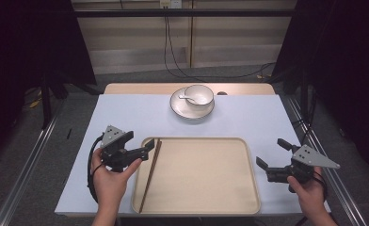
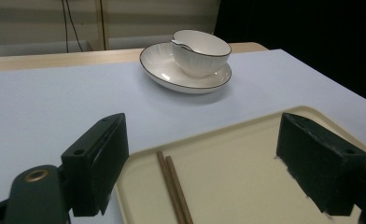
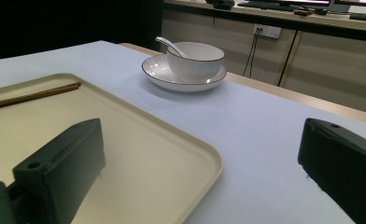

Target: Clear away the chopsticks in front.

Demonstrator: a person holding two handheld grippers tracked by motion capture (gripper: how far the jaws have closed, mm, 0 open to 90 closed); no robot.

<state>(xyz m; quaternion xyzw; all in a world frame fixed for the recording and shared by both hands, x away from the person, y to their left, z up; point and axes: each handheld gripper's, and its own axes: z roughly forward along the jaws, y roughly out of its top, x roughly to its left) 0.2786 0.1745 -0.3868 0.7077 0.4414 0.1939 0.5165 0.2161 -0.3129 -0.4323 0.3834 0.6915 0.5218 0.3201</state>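
Tray (image 1: 206,179), a smooth beige rectangle with rounded corners and a raised rim, lies at the near edge of the pale blue table (image 1: 126,113), with two slim brown chopsticks (image 1: 150,173) along its left side. A glossy white ribbed bowl (image 1: 199,95) holding a white spoon (image 1: 187,98) sits on a dark-rimmed plate (image 1: 180,109) at the far edge. Left claw (image 1: 147,146) and right claw (image 1: 272,153) both gape wide, empty.
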